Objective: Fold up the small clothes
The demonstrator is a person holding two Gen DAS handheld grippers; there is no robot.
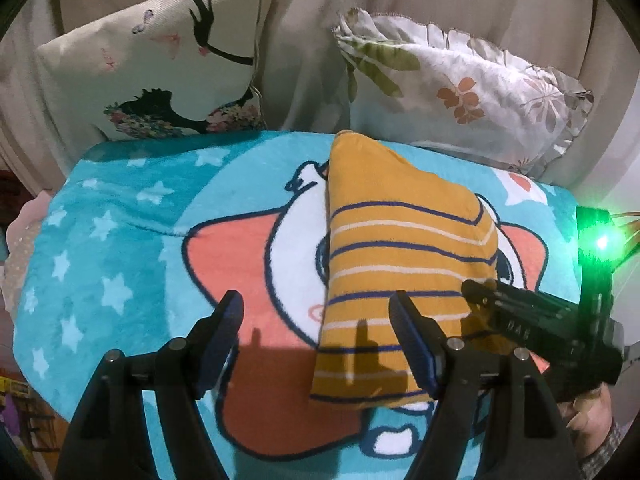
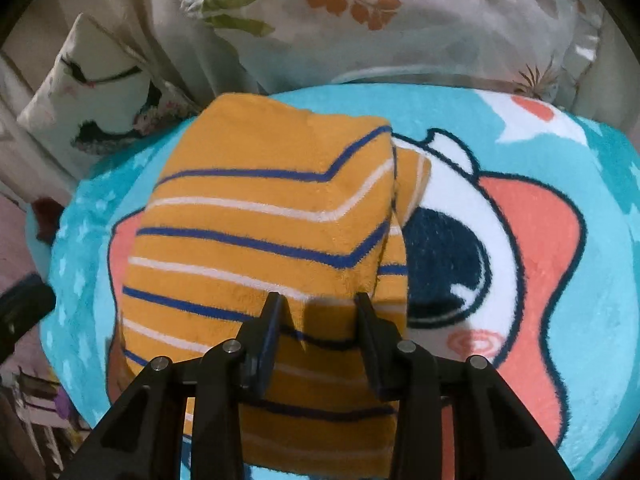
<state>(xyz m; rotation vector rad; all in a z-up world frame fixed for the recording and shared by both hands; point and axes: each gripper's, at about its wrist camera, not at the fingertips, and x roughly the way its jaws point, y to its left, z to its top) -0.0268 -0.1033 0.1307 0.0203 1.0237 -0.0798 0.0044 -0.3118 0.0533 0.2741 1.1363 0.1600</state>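
Left wrist view: left gripper has its jaws wide apart and empty, hovering over the near left edge of the folded mustard-yellow knit garment with blue and white stripes, presumably freed so the fold can settle. Right gripper stands half-open above the garment's right edge; whether its pads press the cloth I cannot tell, though it looks placed to pin the fold down. Garment lies centred on the turquoise fleece blanket with star and cartoon print, two printed cushions behind it.
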